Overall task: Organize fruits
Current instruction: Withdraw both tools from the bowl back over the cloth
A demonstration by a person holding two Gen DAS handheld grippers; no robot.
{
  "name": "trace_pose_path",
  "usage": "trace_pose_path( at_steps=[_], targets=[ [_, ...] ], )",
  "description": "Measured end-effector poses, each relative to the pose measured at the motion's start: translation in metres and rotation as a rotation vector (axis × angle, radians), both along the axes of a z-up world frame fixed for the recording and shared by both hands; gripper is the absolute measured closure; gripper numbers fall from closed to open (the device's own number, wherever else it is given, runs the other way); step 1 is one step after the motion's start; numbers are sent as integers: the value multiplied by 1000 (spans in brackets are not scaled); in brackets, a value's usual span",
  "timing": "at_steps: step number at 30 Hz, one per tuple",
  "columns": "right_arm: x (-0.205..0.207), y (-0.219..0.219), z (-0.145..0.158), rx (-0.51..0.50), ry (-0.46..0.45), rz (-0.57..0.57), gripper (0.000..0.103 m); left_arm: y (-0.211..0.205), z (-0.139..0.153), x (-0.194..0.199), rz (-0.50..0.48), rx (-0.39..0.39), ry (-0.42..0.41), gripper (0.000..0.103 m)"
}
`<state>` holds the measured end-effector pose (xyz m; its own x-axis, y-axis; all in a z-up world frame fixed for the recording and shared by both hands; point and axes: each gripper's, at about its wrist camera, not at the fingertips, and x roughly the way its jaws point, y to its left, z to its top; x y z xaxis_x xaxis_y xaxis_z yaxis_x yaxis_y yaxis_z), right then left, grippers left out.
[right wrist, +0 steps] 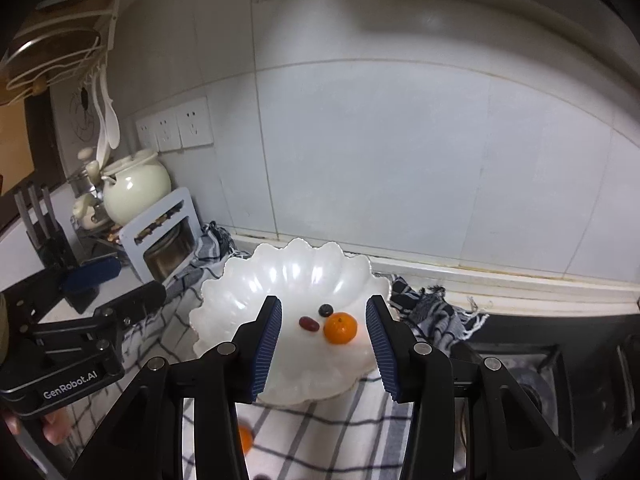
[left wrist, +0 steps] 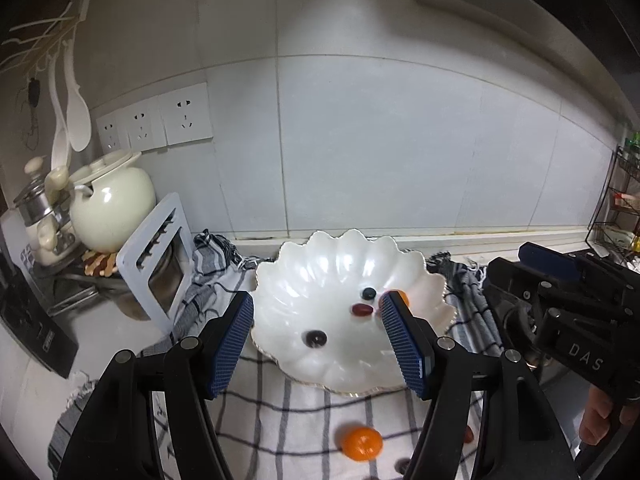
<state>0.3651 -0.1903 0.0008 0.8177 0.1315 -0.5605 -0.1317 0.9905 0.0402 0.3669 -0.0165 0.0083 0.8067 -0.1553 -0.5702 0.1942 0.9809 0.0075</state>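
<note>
A white scalloped bowl [left wrist: 332,256] [right wrist: 296,268] sits on a checked cloth. In it lie an orange mandarin [right wrist: 340,328] [left wrist: 403,296], a red date [right wrist: 309,323] [left wrist: 361,310], a blueberry [right wrist: 325,310] [left wrist: 368,293] and a dark grape [left wrist: 315,338]. Another mandarin [left wrist: 361,443] [right wrist: 245,439] lies on the cloth in front of the bowl, with small dark fruits [left wrist: 468,434] beside it. My left gripper [left wrist: 318,346] is open and empty above the bowl's near side. My right gripper [right wrist: 324,346] is open and empty over the bowl, near the mandarin.
The checked cloth [left wrist: 296,412] covers the counter. A cream ceramic pot [left wrist: 112,200], a white rack [left wrist: 160,264] and steel pots stand at the left. A knife block [right wrist: 44,232] is at the far left. A gas hob [right wrist: 540,368] is at the right. The tiled wall is behind.
</note>
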Motion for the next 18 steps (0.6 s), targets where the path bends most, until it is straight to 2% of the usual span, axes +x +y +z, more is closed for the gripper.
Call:
trace_pose_path(
  at_steps=[11, 18],
  targets=[
    [-54, -2, 3, 13, -39, 3, 58, 7, 4, -54, -7, -33, -33, 37],
    [-81, -1, 4, -4, -71, -6, 58, 11, 4, -85, -12, -19, -66, 36]
  ],
)
